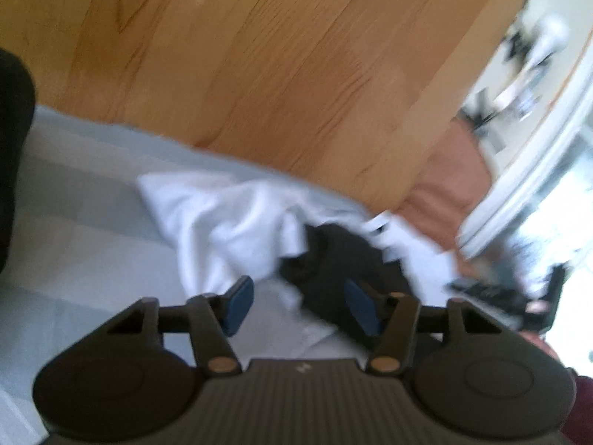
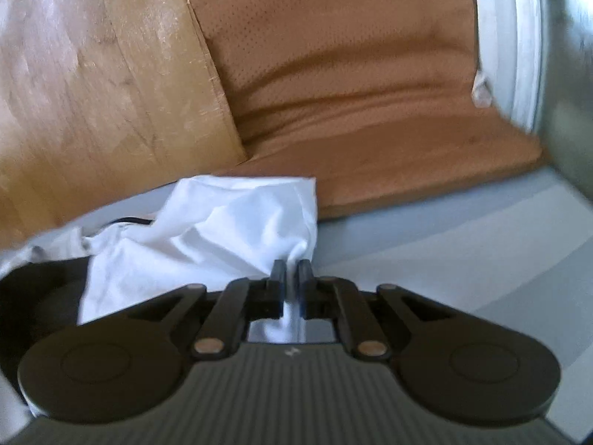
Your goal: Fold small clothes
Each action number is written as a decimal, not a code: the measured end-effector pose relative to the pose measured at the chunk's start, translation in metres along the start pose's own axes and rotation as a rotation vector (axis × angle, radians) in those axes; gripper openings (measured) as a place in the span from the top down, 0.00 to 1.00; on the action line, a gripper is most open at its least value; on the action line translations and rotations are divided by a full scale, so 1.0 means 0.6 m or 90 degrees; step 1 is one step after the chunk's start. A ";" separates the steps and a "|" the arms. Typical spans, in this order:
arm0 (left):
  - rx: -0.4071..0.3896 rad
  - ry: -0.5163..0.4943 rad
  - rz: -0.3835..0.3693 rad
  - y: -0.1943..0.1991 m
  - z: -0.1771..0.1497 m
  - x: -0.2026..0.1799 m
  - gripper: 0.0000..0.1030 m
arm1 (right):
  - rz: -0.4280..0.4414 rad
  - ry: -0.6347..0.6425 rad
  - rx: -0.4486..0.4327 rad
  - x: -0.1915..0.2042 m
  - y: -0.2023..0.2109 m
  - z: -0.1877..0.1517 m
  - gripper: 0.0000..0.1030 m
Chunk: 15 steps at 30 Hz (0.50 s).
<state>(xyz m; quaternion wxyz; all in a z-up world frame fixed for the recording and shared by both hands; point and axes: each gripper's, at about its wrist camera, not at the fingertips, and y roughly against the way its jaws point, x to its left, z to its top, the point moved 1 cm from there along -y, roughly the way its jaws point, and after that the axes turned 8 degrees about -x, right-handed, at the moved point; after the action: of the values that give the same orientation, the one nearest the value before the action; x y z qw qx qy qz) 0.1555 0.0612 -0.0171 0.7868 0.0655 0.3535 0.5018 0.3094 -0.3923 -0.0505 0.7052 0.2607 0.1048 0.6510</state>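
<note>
A crumpled white garment (image 1: 229,222) lies on a pale striped bed sheet (image 1: 74,230), with a dark garment (image 1: 333,259) bunched against its right side. My left gripper (image 1: 298,291) hovers just in front of both, open; its blue pads (image 1: 241,306) stand well apart with only loose cloth beyond the gap. In the right wrist view my right gripper (image 2: 291,270) is shut on a corner of the white garment (image 2: 222,230), and a strip of white cloth runs down between its jaws. The left wrist view is blurred.
A wooden board (image 1: 278,55) rises behind the bed, also visible as the wooden board (image 2: 92,92) in the right view. A brown cushion (image 2: 352,92) leans beside it on the sheet (image 2: 463,244). A white frame (image 2: 519,37) stands at the far right. A dark shape (image 2: 37,296) sits low on the left.
</note>
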 end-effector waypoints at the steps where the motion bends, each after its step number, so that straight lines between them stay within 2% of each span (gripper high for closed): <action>1: 0.017 -0.003 0.020 -0.009 -0.004 0.004 0.62 | -0.028 0.028 -0.014 0.012 0.007 -0.004 0.88; 2: 0.019 -0.001 0.026 -0.011 -0.005 0.008 0.62 | -0.049 0.040 -0.033 0.020 0.017 0.001 0.83; 3: 0.019 0.004 0.024 -0.011 -0.004 0.008 0.62 | -0.045 0.031 -0.051 0.030 0.030 0.003 0.79; 4: 0.017 0.013 0.019 -0.007 -0.002 0.010 0.61 | -0.012 0.008 -0.076 0.039 0.049 0.006 0.74; 6: 0.005 0.028 0.007 0.003 0.000 0.017 0.59 | 0.090 -0.039 -0.108 0.063 0.084 0.015 0.58; 7: 0.000 0.036 0.004 0.005 0.001 0.019 0.59 | 0.151 -0.058 -0.091 0.081 0.086 0.019 0.56; 9: -0.008 0.059 -0.005 0.010 0.005 0.026 0.59 | 0.290 -0.104 -0.006 0.126 0.071 0.021 0.55; 10: -0.011 0.069 -0.008 0.013 0.006 0.030 0.59 | 0.330 -0.127 0.030 0.148 0.059 0.018 0.55; 12: -0.020 0.090 -0.014 0.018 0.011 0.037 0.59 | 0.366 -0.164 0.097 0.189 0.026 0.009 0.55; 15: -0.032 0.108 -0.018 0.030 0.019 0.045 0.57 | 0.357 -0.242 0.168 0.223 -0.035 -0.007 0.54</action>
<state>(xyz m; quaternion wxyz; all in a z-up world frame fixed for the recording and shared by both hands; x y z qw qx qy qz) 0.1560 0.0952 -0.0138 0.7625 -0.0021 0.4069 0.5030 0.3429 -0.2616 -0.0391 0.4665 0.4844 -0.0209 0.7398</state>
